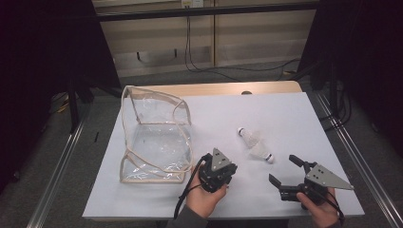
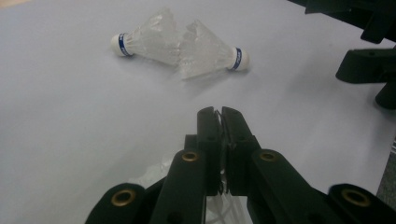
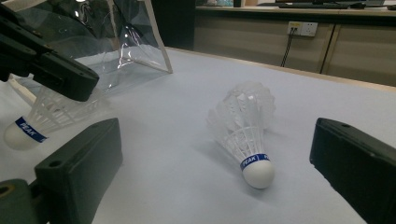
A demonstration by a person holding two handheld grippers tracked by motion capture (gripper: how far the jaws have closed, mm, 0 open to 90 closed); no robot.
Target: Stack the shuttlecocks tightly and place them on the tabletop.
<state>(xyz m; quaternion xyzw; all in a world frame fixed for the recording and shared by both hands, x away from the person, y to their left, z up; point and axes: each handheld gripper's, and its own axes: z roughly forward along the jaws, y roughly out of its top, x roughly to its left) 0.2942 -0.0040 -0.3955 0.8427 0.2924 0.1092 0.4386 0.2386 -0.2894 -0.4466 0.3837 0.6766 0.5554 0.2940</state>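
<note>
The left tongs (image 1: 207, 164) sit near the front middle of the pale grey surface (image 1: 285, 114), their jaws pressed together on the thin white skirt of a white plastic shuttlecock with a blue band around its cork (image 3: 35, 122). In the left gripper view a sliver of that skirt shows between the closed tips of the left tongs, and more of it shows beneath the jaws. In the right gripper view the cork hangs low at the left, with the skirt running up into the dark jaw above it.

The right tongs (image 1: 283, 172) rest at the near right, held in the person's right hand (image 1: 319, 209), jaws spread wide with nothing between them. They point towards two more white shuttlecocks with blue bands (image 1: 255, 145), which lie on the surface right of centre, skirts overlapping and corks pointing opposite ways. In the right gripper view the nearer one lies between the two open jaws but farther off, untouched, cork towards the camera.

A clear plastic pouch with beige trim (image 1: 154, 137) stands open on the left part of the surface, just beside the left tongs.
</note>
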